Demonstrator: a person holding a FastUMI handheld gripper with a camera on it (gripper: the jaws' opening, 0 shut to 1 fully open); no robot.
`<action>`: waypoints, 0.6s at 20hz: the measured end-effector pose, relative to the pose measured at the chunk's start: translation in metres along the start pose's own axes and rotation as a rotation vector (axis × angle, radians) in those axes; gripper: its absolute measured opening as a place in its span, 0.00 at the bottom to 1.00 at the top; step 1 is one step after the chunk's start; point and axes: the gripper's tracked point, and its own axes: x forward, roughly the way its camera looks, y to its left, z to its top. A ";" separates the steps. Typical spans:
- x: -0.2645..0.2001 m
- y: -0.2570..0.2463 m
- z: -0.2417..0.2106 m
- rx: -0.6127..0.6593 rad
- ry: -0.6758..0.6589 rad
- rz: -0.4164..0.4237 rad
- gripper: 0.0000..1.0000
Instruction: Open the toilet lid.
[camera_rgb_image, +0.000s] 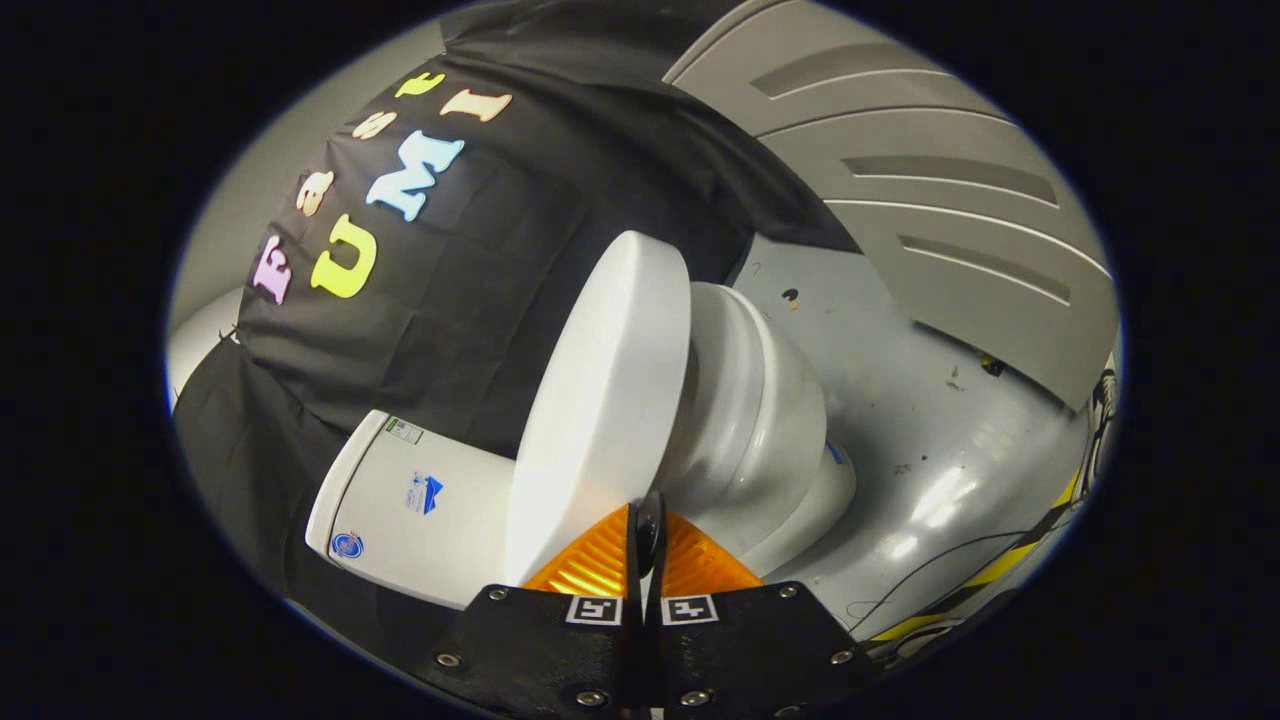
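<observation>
White toilet lid (600, 400) raised well off the bowl (760, 420), standing on edge between bowl and tank, its broad smooth face turned toward the tank side and its rim running just ahead of the fingertips. Bowl white and rounded, just beyond the lid, base (810, 510) resting on the floor. Tank (420, 500) white, boxy, a few small stickers on its side, just beside the lid and backed against the black cloth wall (480, 280). Jaws of the gripper (648, 520) closed together, fingers (600, 560) pressed pad to pad with only a thin dark seam between, nothing pinched; tips at the lid's lower edge, contact not clear. Grey glossy floor (930, 450) beyond the bowl, scuffed, with a thin dark cable (960, 550) and yellow-and-black striped tape (1010, 565). Grey ribbed panel (920, 180) further off
</observation>
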 end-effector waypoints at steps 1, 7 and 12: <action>-0.002 0.005 0.002 -0.025 -0.007 0.002 0.00; -0.011 0.024 0.010 -0.126 -0.038 -0.003 0.00; -0.016 0.035 0.012 -0.174 -0.065 -0.001 0.00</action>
